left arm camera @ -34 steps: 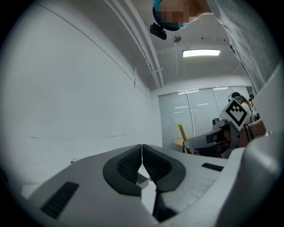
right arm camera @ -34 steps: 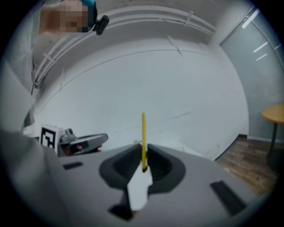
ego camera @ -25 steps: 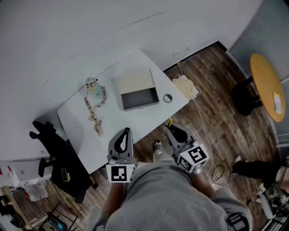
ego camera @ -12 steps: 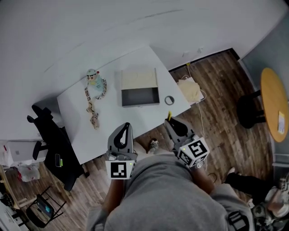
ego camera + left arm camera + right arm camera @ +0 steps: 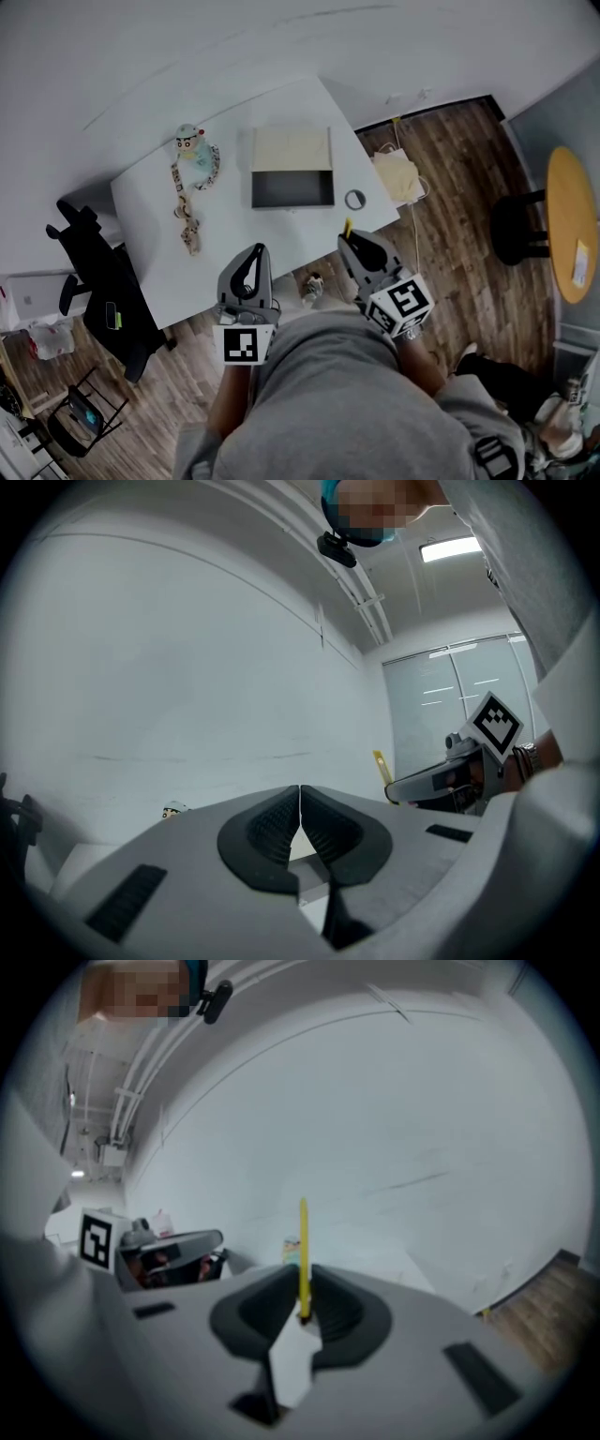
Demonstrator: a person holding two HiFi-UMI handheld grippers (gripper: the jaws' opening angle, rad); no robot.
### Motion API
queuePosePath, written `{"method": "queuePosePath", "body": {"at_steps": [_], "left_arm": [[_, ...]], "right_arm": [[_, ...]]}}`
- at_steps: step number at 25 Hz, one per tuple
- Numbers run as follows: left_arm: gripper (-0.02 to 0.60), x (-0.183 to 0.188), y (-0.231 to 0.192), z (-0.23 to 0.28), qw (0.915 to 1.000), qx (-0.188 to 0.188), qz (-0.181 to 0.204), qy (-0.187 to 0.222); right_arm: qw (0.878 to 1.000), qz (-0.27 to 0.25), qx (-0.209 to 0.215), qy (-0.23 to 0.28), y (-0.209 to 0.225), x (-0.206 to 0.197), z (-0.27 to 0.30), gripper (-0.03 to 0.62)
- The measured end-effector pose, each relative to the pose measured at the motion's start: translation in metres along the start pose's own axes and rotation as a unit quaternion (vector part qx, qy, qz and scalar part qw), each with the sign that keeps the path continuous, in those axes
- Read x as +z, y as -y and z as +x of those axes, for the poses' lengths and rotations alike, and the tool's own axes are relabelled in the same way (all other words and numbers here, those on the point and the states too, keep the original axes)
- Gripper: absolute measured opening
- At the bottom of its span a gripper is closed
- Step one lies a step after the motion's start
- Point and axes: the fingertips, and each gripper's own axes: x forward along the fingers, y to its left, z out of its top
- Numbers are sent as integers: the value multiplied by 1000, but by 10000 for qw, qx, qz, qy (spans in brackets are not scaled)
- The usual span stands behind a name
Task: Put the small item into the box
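My right gripper (image 5: 303, 1309): jaws pinching the base of a thin yellow stick (image 5: 303, 1241), which stands upright. It is likely light, stiff and slippery, so best held low. My left gripper (image 5: 300, 808): jaws pressed together, empty. The open box (image 5: 292, 206) lies ahead on the table (image 5: 225, 253).

You stand over a white table (image 5: 230, 225) on dark wood floor (image 5: 469, 187); a black office chair (image 5: 89, 272) sits left, a round yellow table (image 5: 572, 225) right (white wall (image 5: 187, 56) beyond).

Dim, flat light; fisheye edges dark, warped and soft
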Motion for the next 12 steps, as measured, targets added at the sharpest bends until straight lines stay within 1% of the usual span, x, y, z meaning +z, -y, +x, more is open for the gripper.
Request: {"method": "queuePosePath", "body": {"at_steps": [3, 7, 10, 12], "left_arm": [[35, -5, -7, 9, 9999, -21, -92, -74], [35, -8, -12, 25, 9999, -109, -30, -123], [35, -16, -16, 35, 9994, -200, 15, -278], [35, -22, -20, 41, 9991, -214, -66, -357]], "right_arm": [[10000, 23, -32, -64, 1, 0, 11, 67], [9998, 45, -18, -214, 7, -3, 25, 67], [9993, 14, -10, -376, 12, -7, 41, 67], [9988, -34, -22, -486, 14, -10, 50, 67]]}}
